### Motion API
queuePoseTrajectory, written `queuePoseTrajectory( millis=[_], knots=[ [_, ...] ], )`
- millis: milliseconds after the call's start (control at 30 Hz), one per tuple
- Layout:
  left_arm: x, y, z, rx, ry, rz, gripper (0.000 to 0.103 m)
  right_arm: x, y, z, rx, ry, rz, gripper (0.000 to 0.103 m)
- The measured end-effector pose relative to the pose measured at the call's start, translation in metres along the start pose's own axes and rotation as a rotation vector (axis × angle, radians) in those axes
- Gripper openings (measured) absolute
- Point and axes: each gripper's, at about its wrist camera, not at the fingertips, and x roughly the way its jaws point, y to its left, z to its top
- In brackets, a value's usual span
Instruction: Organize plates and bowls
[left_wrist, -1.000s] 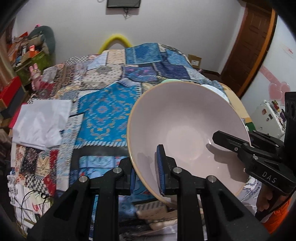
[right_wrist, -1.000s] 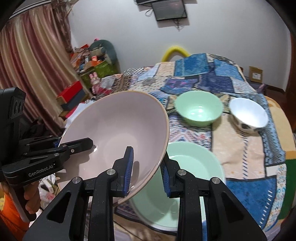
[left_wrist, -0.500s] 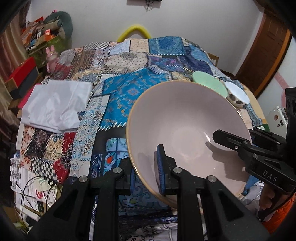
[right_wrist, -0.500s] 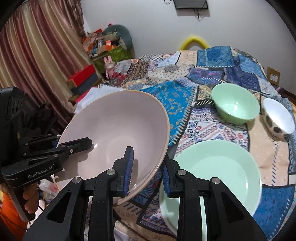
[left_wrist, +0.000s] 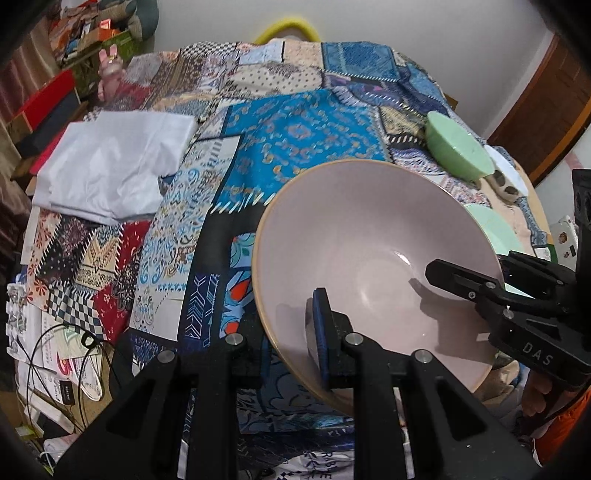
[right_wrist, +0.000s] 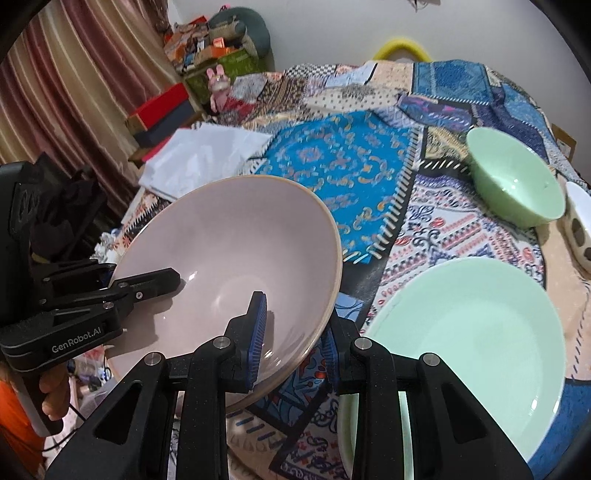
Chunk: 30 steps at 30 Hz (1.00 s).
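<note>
Pale pink bowl (left_wrist: 373, 273) fills the left wrist view, tilted, above the patchwork cloth (left_wrist: 303, 140). Left gripper (left_wrist: 291, 328) is clamped on its near rim: one blue pad inside the bowl, the other outside, under the rim. Right gripper (left_wrist: 476, 284) pinches the opposite rim at the picture's right. Green bowl (left_wrist: 458, 151) sits further back on the cloth, a white patterned bowl (left_wrist: 506, 177) just beside it. White folded fabric (left_wrist: 114, 162) lies far left.

Right wrist view: right gripper (right_wrist: 291, 332) closed on the pink bowl's (right_wrist: 236, 251) rim, pad inside, pad outside. Left gripper (right_wrist: 144, 284) grips the far rim at the picture's left. Green plate (right_wrist: 472, 332) lies flat on the cloth just right of the bowl. Green bowl (right_wrist: 517, 188) behind it, apart.
</note>
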Motion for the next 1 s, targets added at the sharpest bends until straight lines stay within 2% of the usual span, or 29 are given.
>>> queuePoseTrajectory(
  millis=[200,633,833,1000],
  knots=[
    [0.019,0.008,-0.003,-0.016,0.030,-0.005,0.019,0.015,0.000,-0.003,-0.001,0.040,-0.003,0.025],
    [0.027,0.005,-0.006,-0.004,0.044,0.003,0.019,0.021,-0.004,-0.004,0.007,0.074,0.001,0.028],
    [0.019,0.005,-0.006,-0.014,0.033,0.026,0.020,0.010,-0.011,-0.004,0.016,0.054,-0.012,0.028],
    [0.005,0.003,-0.004,-0.008,0.014,0.054,0.026,-0.009,-0.017,-0.004,0.022,-0.004,-0.030,0.039]
  ],
)
